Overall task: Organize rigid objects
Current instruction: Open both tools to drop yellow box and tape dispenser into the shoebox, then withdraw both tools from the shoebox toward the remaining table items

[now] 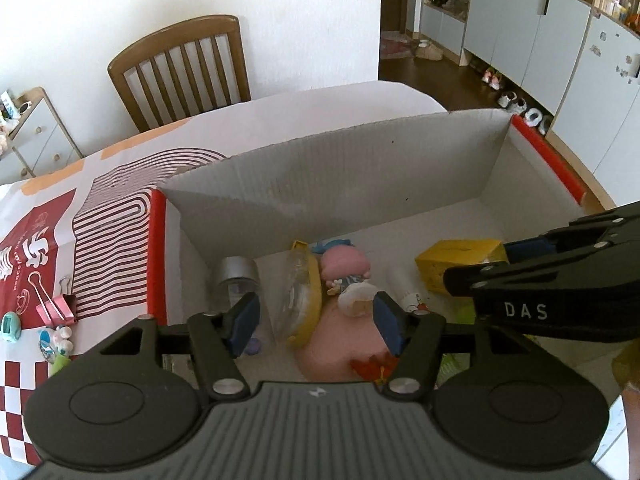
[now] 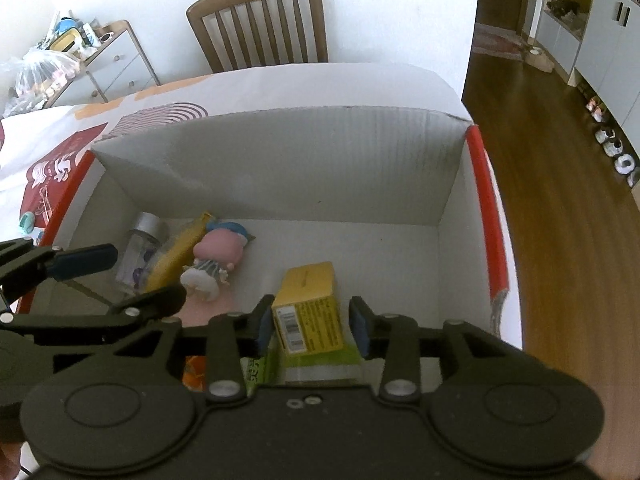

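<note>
Corrugated white cardboard, red along the side rims: box [image 2: 280, 152] standing open on patterned tablecloth [image 1: 108, 208], wooden chair [image 2: 260, 20] behind. Inside on the box floor, toward the left wall: pink plush shape [image 1: 336, 344] lowest in view, clear packet with yellow backing [image 1: 300, 296] leaning beside silver-capped bottle [image 2: 142, 248], pink-haired doll figure [image 2: 216, 258] lying just right of the packet. Further right, apart from those, yellow carton [image 2: 310, 308] resting on green packaging [image 2: 344, 354]. Over the box, left gripper [image 1: 316, 316] spread wide, nothing between its blue pads, above packet and doll. Right gripper [image 2: 312, 320] likewise parted, pads either side of the carton without touching. Outside, left of the box on the cloth: pink binder clip [image 1: 58, 304], teal trinket [image 1: 10, 326]
</note>
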